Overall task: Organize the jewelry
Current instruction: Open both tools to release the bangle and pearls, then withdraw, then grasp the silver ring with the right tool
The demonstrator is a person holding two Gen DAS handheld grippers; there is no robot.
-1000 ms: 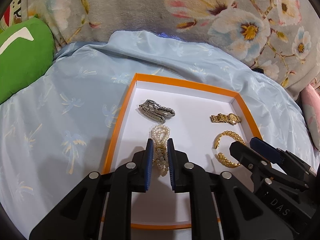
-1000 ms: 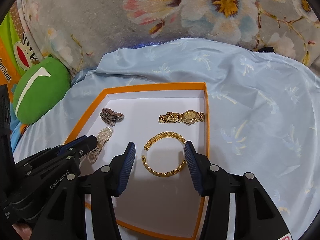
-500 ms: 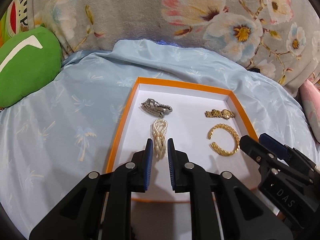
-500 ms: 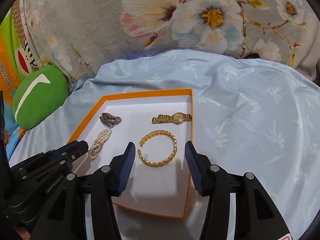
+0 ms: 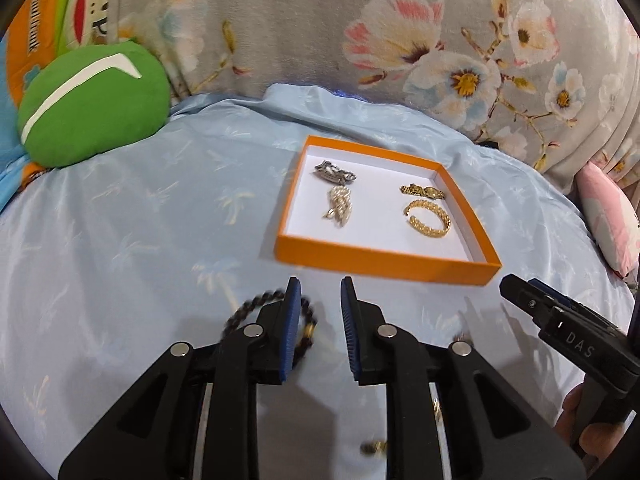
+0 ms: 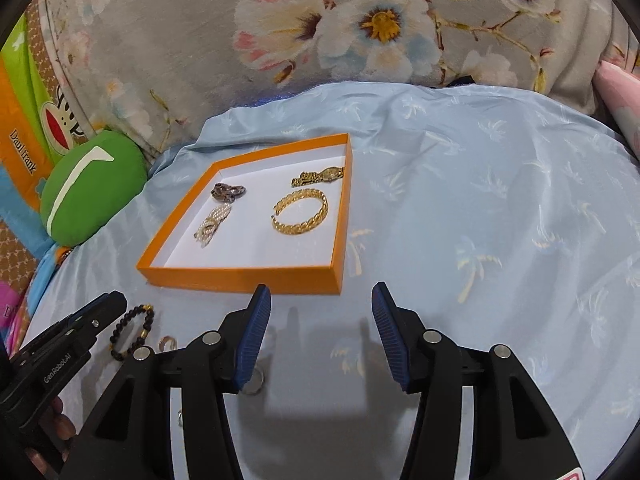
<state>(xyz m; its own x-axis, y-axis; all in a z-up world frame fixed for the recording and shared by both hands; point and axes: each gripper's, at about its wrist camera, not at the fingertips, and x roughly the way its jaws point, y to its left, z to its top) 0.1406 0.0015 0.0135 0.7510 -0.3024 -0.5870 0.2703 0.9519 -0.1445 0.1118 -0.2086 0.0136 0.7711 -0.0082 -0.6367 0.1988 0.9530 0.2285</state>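
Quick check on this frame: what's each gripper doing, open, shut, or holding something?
Left gripper: jaws opening, nothing between them; the dark beaded bracelet lies on the sheet beneath.
Right gripper: open wide, empty, short of the orange tray.

Bright overhead light casts soft shadows; fisheye edges bend and darken, foreground slightly motion-blurred.

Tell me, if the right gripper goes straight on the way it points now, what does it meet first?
Probably the right gripper would first meet the near wall of the shallow orange cardboard tray, close to its right corner. Only light blue satin sheet lies before that. Depth is unclear, so it could touch the sheet first.
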